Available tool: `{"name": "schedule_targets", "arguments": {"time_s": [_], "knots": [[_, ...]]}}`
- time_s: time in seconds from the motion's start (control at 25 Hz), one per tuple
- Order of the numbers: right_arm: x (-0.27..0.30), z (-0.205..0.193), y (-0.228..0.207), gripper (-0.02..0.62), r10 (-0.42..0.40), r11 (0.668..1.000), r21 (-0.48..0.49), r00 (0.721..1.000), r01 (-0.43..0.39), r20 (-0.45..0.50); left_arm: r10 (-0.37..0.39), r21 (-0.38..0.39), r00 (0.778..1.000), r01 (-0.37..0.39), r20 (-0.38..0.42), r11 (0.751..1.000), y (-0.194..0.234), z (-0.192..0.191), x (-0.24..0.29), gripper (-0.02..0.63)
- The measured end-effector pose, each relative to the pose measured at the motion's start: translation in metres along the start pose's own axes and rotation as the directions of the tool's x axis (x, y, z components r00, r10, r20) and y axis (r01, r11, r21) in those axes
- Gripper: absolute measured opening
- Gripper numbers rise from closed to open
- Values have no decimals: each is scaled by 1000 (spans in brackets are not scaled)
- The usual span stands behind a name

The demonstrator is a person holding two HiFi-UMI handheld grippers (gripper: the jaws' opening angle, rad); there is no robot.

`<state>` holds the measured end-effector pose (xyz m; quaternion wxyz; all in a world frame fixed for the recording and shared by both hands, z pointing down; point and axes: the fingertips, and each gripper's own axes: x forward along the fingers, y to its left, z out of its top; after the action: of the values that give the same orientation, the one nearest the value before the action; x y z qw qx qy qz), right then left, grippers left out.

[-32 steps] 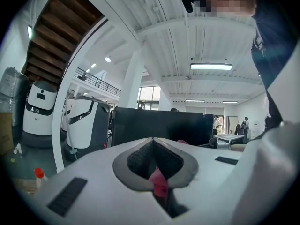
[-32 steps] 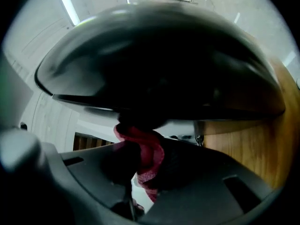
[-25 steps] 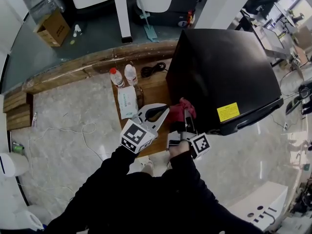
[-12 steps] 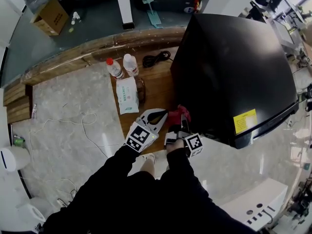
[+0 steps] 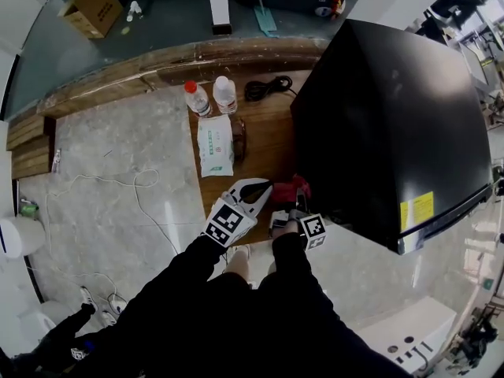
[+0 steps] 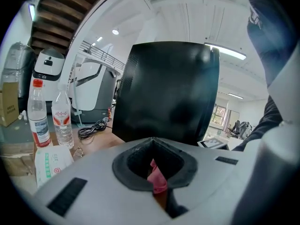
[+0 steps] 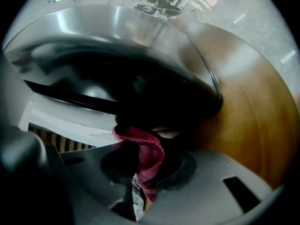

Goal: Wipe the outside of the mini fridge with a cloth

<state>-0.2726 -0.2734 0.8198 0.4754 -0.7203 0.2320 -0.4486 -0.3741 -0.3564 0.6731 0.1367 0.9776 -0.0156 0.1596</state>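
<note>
Ahead of right gripper (image 7: 140, 175): low front corner of black mini fridge (image 5: 394, 116), red cloth (image 7: 146, 149) pressed to it | right gripper: clamped on red cloth | left gripper (image 6: 154, 172): jaws together, nipping a fold of the cloth, just beside right gripper | beyond left gripper: water bottles (image 6: 62, 121), wipes pack (image 5: 215, 146), black cable (image 6: 93, 128) on wooden platform (image 5: 264, 144)

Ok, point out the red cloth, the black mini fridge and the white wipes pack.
red cloth (image 5: 293, 189), head view, its bunched middle.
black mini fridge (image 5: 394, 116), head view, middle of its broad panel.
white wipes pack (image 5: 215, 146), head view, centre of its face.
</note>
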Motion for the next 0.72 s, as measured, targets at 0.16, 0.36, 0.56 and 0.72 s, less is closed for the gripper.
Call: {"name": "schedule_targets", "arguments": {"time_s": [0.16,0.36,0.56,0.72], "knots": [[-4,-21,23,81,54,990,-123,993,-67,-107,26,-4,999,-26,23,1000,5,7,-16,5],[-63,-81,123,81,196,873,-344,894,-346,-402,89,-14,992,-89,90,996,8,53,-69,5],[-160,-103,275,81,322,491,-565,741,-663,-589,126,7,980,-129,157,992,-14,144,-133,5],[-216,-88,384,81,399,219,-625,653,-749,-643,96,57,959,-115,267,992,-46,236,-162,5]]}}
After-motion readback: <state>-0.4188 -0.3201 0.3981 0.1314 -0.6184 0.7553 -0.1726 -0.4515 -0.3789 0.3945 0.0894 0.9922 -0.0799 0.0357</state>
